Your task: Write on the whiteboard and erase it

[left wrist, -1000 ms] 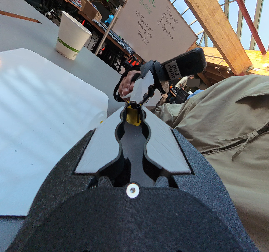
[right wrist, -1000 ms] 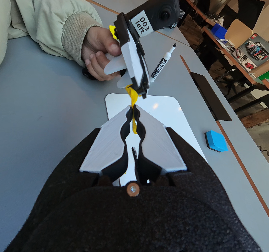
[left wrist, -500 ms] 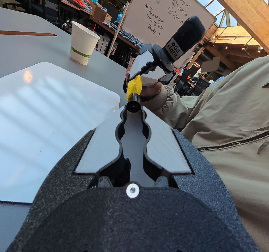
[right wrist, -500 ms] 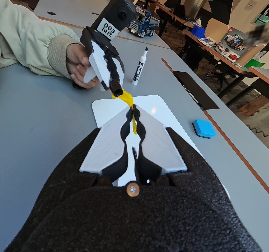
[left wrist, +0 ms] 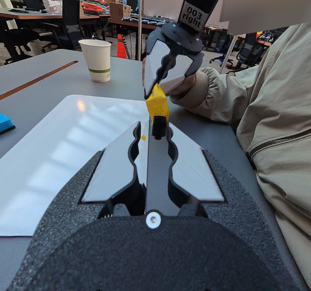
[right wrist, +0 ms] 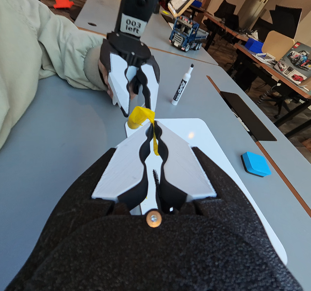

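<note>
My right gripper (right wrist: pixel 154 123) is shut on a strip of yellow tape (right wrist: pixel 140 119). In the left wrist view the right gripper (left wrist: pixel 151 91) holds this tape (left wrist: pixel 157 103) from above, and a black marker cap (left wrist: pixel 158 128) hangs from it. My left gripper (left wrist: pixel 153 124) is open, with the cap between its fingertips, close to the right one. In the right wrist view the left gripper (right wrist: pixel 138 110) stands open just behind the tape, and the cap is hidden there. Both are above the near edge of a small whiteboard (left wrist: pixel 67 140) (right wrist: pixel 202 140).
An uncapped marker (right wrist: pixel 182 84) lies on the grey table beyond the board. A blue eraser (right wrist: pixel 255 163) (left wrist: pixel 5 123) lies beside the board. A paper cup (left wrist: pixel 99 61) stands farther back. A toy truck (right wrist: pixel 186 35) is on the far table. A person's sleeves flank both grippers.
My left gripper has opened and let go of the cap, which now hangs by the tape from my shut right gripper. Both grippers have tipped to a more level view.
</note>
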A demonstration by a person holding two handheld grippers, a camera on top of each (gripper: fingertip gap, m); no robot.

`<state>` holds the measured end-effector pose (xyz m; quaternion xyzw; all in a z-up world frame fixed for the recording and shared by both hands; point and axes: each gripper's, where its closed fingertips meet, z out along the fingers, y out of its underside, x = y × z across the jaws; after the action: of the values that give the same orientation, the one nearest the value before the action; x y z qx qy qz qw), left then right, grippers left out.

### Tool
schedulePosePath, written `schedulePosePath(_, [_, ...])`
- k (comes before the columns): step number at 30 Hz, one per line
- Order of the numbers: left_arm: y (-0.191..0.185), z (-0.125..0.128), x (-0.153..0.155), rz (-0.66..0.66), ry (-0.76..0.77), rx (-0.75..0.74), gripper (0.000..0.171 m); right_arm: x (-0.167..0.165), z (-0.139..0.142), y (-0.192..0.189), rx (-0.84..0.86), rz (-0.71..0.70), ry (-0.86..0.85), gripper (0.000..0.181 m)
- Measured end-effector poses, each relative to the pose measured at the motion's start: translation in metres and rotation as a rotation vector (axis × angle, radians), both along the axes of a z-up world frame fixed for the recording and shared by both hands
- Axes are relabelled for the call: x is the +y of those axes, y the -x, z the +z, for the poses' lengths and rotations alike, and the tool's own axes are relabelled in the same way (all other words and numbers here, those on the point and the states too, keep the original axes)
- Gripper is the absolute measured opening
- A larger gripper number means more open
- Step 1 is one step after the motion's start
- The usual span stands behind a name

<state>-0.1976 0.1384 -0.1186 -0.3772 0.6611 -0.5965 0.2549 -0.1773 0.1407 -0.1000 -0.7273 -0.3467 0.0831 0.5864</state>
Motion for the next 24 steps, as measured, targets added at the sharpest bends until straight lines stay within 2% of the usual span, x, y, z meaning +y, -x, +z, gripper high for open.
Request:
schedulePosePath(3, [0.004, 0.003, -0.008, -0.054, 0.051, 0.007, 0.030, -0.001, 0.002, 0.003, 0.029, 0.020, 0.007, 0.000])
schedulePosePath(6, [0.004, -0.002, -0.016, -0.068, 0.015, 0.018, 0.029, -0.001, 0.000, 0.007, 0.035, 0.038, 0.016, 0.000])
schedulePosePath(8, [0.007, -0.003, -0.021, -0.092, 0.012, 0.015, 0.018, -0.001, -0.002, 0.008, 0.034, 0.045, 0.022, 0.000])
schedulePosePath(12, [0.000, -0.003, -0.009, -0.027, 0.008, 0.014, 0.017, 0.000, -0.011, -0.002, 0.000, 0.019, 0.055, 0.000])
schedulePosePath(14, [-0.005, 0.004, 0.011, 0.049, 0.054, -0.005, 0.017, 0.000, -0.010, -0.020, 0.003, -0.024, 0.061, 0.000])
schedulePosePath(18, [-0.010, 0.016, 0.031, 0.124, 0.156, -0.012, 0.017, -0.004, -0.016, -0.013, -0.004, 0.024, 0.101, 0.000])
schedulePosePath(21, [-0.009, 0.023, 0.032, 0.098, 0.293, 0.008, 0.016, -0.013, -0.021, 0.008, 0.034, 0.131, 0.156, 0.000])
schedulePosePath(24, [-0.008, 0.025, 0.029, 0.064, 0.394, 0.027, 0.016, -0.011, -0.028, 0.007, 0.017, 0.116, 0.181, 0.000])
